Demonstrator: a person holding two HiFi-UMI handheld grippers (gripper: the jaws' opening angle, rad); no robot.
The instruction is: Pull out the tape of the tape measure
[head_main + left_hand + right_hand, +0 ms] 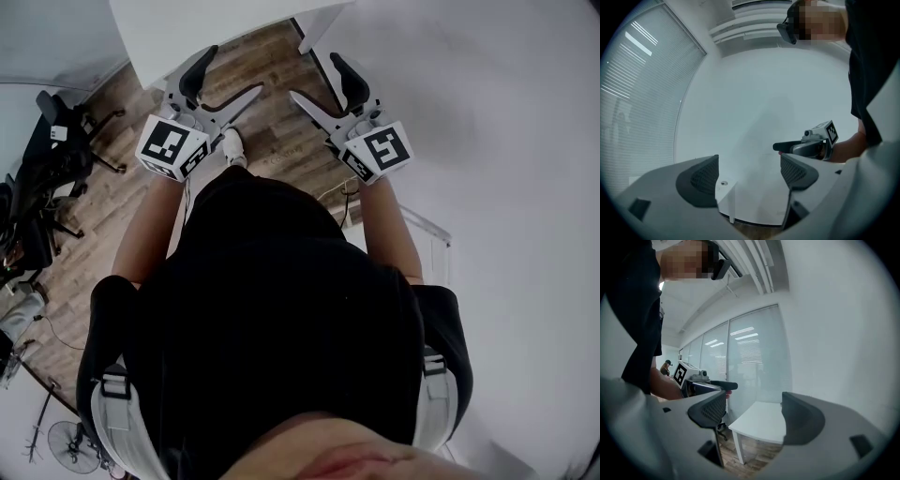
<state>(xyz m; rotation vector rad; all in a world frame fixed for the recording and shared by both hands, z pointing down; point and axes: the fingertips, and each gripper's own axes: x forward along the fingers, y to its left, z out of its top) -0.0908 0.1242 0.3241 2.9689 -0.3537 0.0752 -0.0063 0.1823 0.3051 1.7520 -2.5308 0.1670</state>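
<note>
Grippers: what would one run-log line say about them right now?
left gripper: open, empty | right gripper: open, empty | tape measure: not in view

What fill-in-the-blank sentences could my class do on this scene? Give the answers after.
The left gripper and the right gripper both have jaws that are ____, not shut.
The table ahead is ____ in colour.
The office chair stands on the person's ____ side.
Missing words: open; white; left.

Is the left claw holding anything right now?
No, the left gripper has its jaws wide apart, nothing between them, only a white table beyond.
</note>
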